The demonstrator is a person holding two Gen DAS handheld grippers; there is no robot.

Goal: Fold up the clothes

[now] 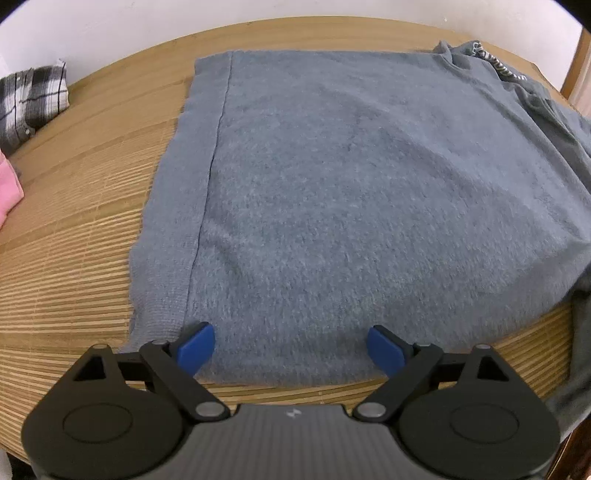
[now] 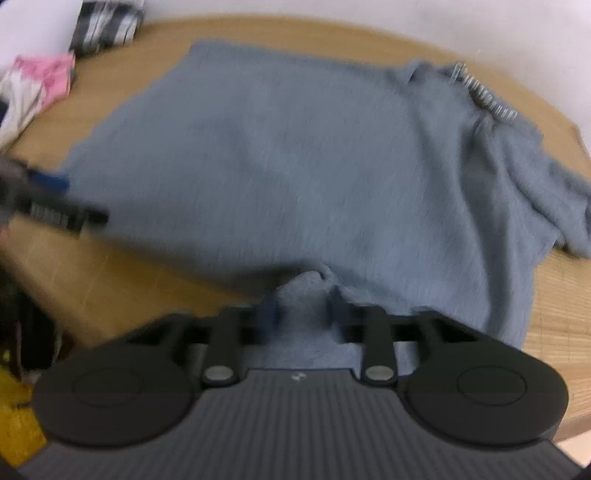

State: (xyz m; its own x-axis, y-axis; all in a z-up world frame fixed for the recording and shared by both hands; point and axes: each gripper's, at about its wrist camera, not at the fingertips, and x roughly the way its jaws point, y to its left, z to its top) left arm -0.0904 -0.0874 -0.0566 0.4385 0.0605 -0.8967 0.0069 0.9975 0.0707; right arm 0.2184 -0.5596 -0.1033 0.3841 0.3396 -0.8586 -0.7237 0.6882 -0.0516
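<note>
A: Blue-grey sweater (image 1: 332, 192), fuzzy knit, spread flat on a round worktop (image 1: 74, 280) covered in fine bamboo slats. Ribbed hem band down the left side in the left wrist view, neckline (image 1: 491, 62) with a patterned trim at far right, so long axis running left to right there.

B: And the sleeves?

A: One bunched at the right edge, cut off by the frame; the other not made out. Near edge lifted into a small peak in the right wrist view.

B: Grippers?

A: Left gripper (image 1: 291, 345) with blue-padded jaws spread wide, released, poised at the sweater's near edge, nothing between them. Right gripper (image 2: 301, 295) with jaws clenched on that raised fold of sweater; pads buried in the knit and hard to see, whole view smeared by blur.

B: Around it?

A: Black-and-white plaid cloth (image 1: 33, 99) and pink fabric (image 1: 9, 184) at the worktop's far left, both partly cropped. White wall (image 1: 147, 18) behind.
</note>
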